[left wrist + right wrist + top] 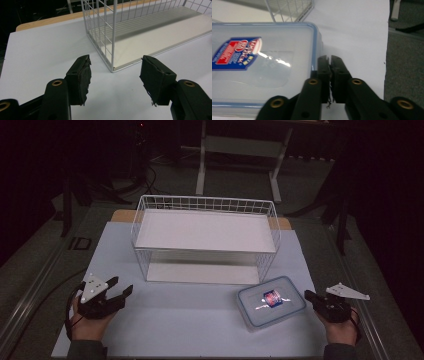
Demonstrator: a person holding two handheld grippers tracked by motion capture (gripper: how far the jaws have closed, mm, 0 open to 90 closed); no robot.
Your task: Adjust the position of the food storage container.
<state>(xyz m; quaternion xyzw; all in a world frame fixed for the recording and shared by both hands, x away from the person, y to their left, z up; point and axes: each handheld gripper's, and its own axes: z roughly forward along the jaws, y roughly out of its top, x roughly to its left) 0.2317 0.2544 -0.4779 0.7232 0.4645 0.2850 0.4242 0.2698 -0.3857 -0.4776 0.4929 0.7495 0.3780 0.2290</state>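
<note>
Dark floor and table legs surround the white sheet point(200, 315) that covers your table. On its near right part lies a clear plastic box point(270, 301) with a blue-edged lid and a red and blue label point(273, 297), lying flat, turned a little askew. Your right gripper point(308, 295) sits just beside the box's right edge; in the right gripper view its jaws are pressed together with nothing between them, the tips level with the lid's rim point(314, 45). Behind the box stands a white wire basket point(205, 237) with a white shelf inside, open toward you. Your left gripper point(120, 286) rests well apart at the near left, jaws spread wide and empty, pointing toward the basket's corner point(113, 68).
</note>
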